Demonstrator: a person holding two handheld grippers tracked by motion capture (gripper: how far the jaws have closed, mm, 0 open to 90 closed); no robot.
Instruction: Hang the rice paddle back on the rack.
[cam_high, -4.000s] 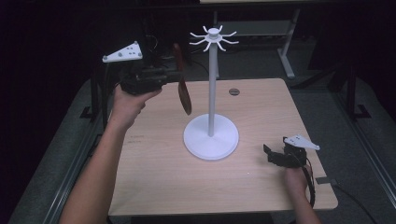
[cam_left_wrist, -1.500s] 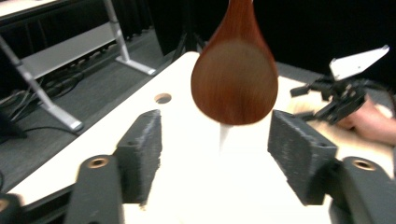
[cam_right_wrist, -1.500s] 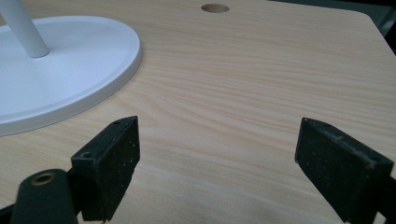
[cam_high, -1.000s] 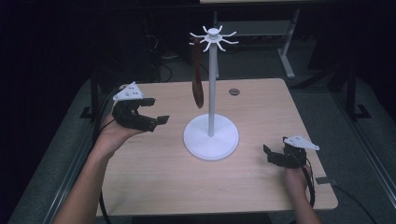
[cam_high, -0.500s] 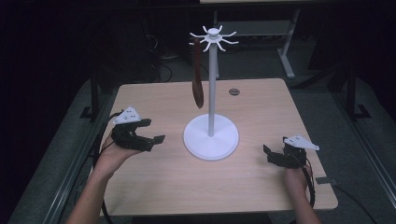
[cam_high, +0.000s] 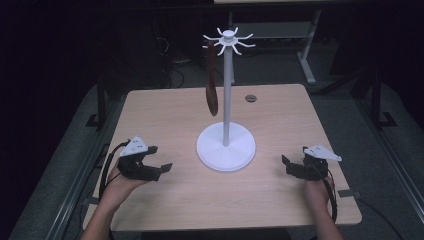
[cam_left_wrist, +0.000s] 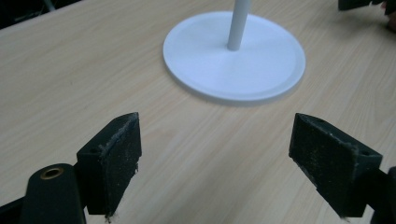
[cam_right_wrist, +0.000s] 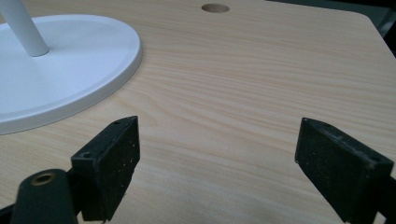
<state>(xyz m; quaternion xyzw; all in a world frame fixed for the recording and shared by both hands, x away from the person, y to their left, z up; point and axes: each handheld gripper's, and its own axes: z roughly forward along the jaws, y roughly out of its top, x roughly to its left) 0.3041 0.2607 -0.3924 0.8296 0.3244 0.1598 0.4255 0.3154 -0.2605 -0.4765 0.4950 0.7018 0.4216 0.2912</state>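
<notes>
A: Any writing on anything?

B: None I can read. A white stand (cam_high: 226, 145) sits mid-bench (cam_high: 280, 115), and a dark brown utensil (cam_high: 212, 80) hangs from one of its top hooks, left of the pole.

A: And the tongs?

B: The left tongs (cam_high: 159, 166) gape wide near the bench's front left, empty. The right tongs (cam_high: 287, 165) are wide too, front right, holding nothing.

A: Anything in the way?

B: Bare wood lies between each and the stand's base. A round hole (cam_high: 250, 98) sits behind.
</notes>
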